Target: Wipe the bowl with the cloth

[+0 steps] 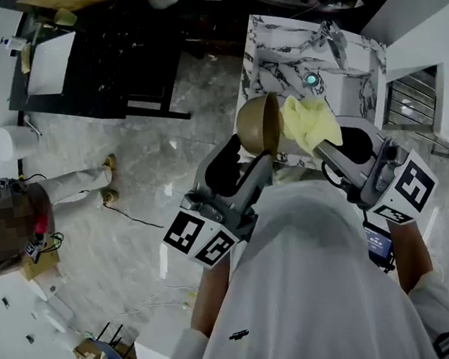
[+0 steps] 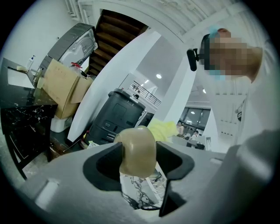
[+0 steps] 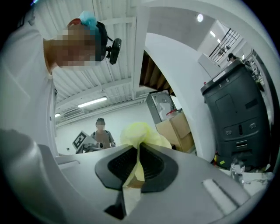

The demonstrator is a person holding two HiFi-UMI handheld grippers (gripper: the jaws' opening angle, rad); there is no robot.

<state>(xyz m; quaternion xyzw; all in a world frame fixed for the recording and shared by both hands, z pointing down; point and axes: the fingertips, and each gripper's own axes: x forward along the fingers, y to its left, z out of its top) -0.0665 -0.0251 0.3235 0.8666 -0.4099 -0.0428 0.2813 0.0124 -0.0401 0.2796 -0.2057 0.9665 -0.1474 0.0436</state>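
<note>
In the head view a tan bowl (image 1: 258, 123) is held up on edge in front of the person's chest, over the marble counter. My left gripper (image 1: 257, 164) is shut on its lower rim. The left gripper view has the bowl's rim (image 2: 138, 148) clamped between the two dark pads. A yellow cloth (image 1: 311, 123) bunches against the bowl's right side, and my right gripper (image 1: 326, 151) is shut on it. In the right gripper view the cloth (image 3: 141, 134) puffs out above the jaws, with a strip pinched between them. The bowl's inside is hidden.
A marble-topped counter (image 1: 290, 60) lies just beyond the bowl. A black table (image 1: 106, 58) stands at upper left, a white canister (image 1: 14, 141) on the floor beside it. Another person (image 1: 14, 223) stands at left. A cardboard box (image 2: 65, 87) and a dark grey machine (image 2: 118, 116) lie ahead.
</note>
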